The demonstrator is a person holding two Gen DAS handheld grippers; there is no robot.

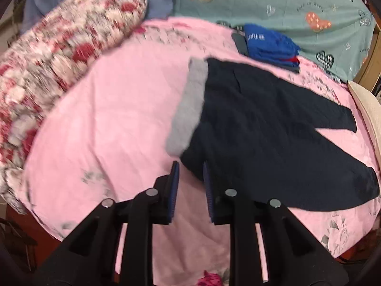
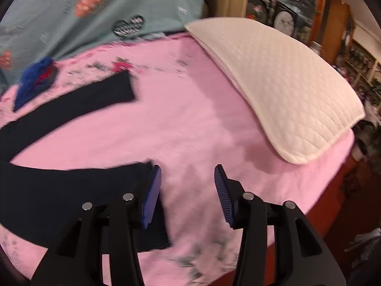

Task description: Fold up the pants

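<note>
Dark navy pants [image 1: 262, 124] with a grey waistband [image 1: 188, 107] lie spread flat on the pink bed sheet [image 1: 114, 109], legs splayed to the right. My left gripper [image 1: 190, 166] is open and empty, hovering just above the near waist corner of the pants. In the right wrist view the two pant legs [image 2: 71, 190] lie apart, the far one [image 2: 95, 93] angled away. My right gripper [image 2: 188, 174] is open and empty, just above the sheet beside the hem of the near leg.
A floral red and white quilt [image 1: 54, 54] lies at the left. A folded blue garment pile [image 1: 269, 45] sits at the back by a teal heart-print blanket [image 1: 297, 4]. A cream quilted pillow [image 2: 281, 85] lies on the right, near the bed edge [image 2: 333, 171].
</note>
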